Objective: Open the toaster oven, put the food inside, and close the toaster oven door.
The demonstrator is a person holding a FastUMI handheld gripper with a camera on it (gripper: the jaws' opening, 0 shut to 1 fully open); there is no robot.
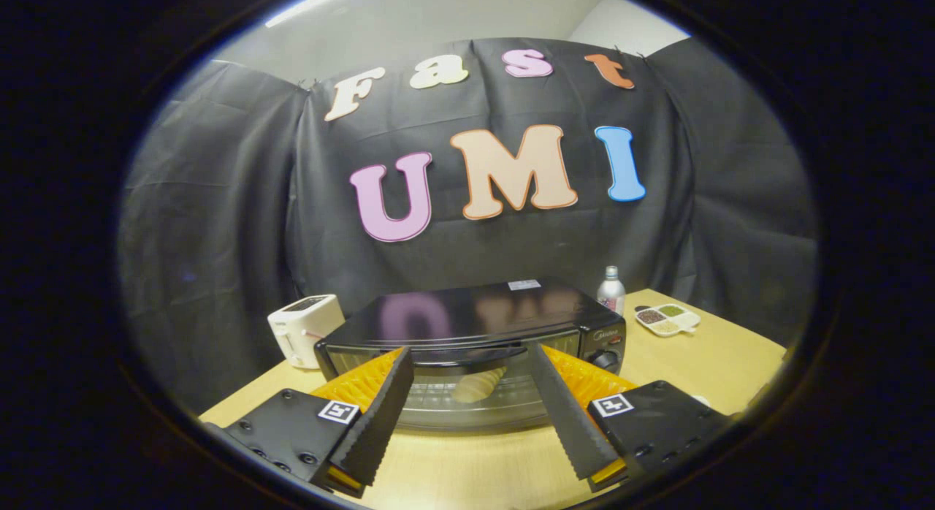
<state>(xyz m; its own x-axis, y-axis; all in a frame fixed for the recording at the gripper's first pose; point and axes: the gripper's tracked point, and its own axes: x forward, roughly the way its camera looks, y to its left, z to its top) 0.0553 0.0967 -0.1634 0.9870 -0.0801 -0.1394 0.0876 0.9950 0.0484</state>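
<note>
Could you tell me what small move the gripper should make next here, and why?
Probably draw the gripper straight back. The oven door looks shut, the bread shows inside behind its glass, and the fingers stand open, holding nothing.

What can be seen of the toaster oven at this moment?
The toaster oven is a black box with a glossy top and a small pale label near its back edge. Its glass door looks shut, handle along the top, with a pale pastry visible inside on the rack. Knobs sit on its right panel. It stands upright on the wooden table, beside a white toaster. The hand-held gripper is open, its fingers either side of the door front; contact cannot be told.
</note>
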